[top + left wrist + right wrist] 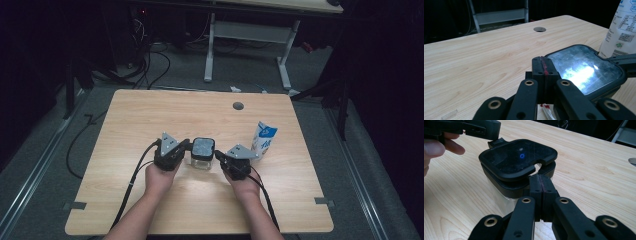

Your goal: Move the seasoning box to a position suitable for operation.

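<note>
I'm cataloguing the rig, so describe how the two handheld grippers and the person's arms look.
Both the left gripper and the right gripper are black, with linkage arms showing brass-ringed holes and flat jaws; the left gripper's jaws carry a red strip along their seam. Each has a grey three-cornered plate on top and a black cable trailing back. The forearms are bare, no sleeves in view.
</note>
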Action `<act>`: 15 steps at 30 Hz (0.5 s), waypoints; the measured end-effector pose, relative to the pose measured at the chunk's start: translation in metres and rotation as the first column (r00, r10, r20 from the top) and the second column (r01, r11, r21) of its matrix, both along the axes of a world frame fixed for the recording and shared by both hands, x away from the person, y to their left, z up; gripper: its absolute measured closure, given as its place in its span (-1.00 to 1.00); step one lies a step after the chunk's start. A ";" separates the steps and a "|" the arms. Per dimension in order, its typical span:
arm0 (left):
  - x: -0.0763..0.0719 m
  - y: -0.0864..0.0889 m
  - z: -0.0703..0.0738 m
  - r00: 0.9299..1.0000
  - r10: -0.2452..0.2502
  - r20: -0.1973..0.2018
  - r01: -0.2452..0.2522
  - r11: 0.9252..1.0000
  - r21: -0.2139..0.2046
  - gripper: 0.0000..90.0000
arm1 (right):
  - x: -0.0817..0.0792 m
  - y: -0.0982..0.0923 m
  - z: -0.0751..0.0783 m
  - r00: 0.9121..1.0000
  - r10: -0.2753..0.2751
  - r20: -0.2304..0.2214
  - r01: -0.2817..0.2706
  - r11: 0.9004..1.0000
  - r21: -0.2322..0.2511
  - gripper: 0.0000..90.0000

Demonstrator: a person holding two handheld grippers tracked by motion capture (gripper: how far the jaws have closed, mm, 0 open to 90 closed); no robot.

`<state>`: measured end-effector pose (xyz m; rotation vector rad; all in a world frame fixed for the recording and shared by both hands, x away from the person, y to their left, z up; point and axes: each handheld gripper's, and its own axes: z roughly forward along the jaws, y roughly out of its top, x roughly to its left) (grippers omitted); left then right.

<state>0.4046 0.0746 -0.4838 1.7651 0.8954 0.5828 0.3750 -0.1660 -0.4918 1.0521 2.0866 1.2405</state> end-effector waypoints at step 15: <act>0.000 0.001 -0.001 1.000 0.002 -0.005 -0.002 1.000 -0.001 1.00 | -0.003 0.001 0.005 1.000 0.009 0.021 -0.009 1.000 0.001 0.99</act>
